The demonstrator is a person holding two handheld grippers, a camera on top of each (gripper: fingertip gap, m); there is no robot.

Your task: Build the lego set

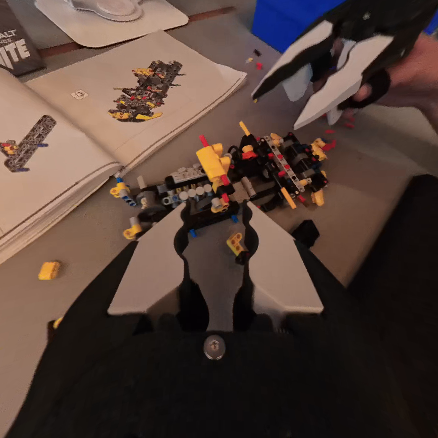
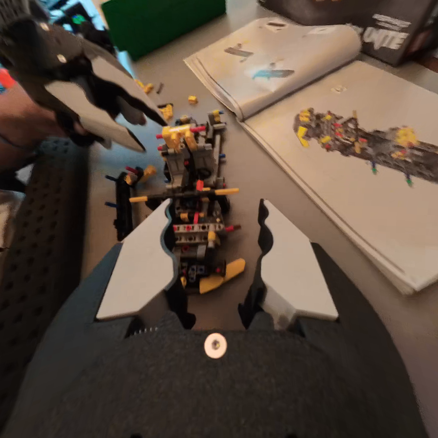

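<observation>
In the left wrist view the left gripper (image 1: 214, 205) hangs with its jaws apart and nothing between them, its tips at the near edge of the half-built lego model (image 1: 237, 175); whether they touch it cannot be told through the blur. A yellow L-shaped piece (image 1: 235, 243) lies on the grey table (image 1: 94, 308) between the fingers, a yellow brick (image 1: 49, 270) sits apart to the left and a small black piece (image 1: 305, 231) to the right. The model lies lengthwise on the table, black and grey with a yellow block and red pins on top. Behind it the open instruction book (image 1: 94, 113) shows a picture of the build, and a blue box (image 1: 284, 21) stands at the far edge. Only this view shows the scattered red pins (image 1: 331, 142) beside the model's far end.

The right wrist view looks along the model (image 2: 196, 201) from its end with the yellow fins. The right gripper (image 2: 214, 201) is wide open and empty, its fingers either side of the model. A loose black beam (image 2: 123, 208) lies left of the model, and a black perforated board (image 2: 42, 225) farther left. A green box (image 2: 163, 21) and a dark carton (image 2: 391, 30) stand beyond
</observation>
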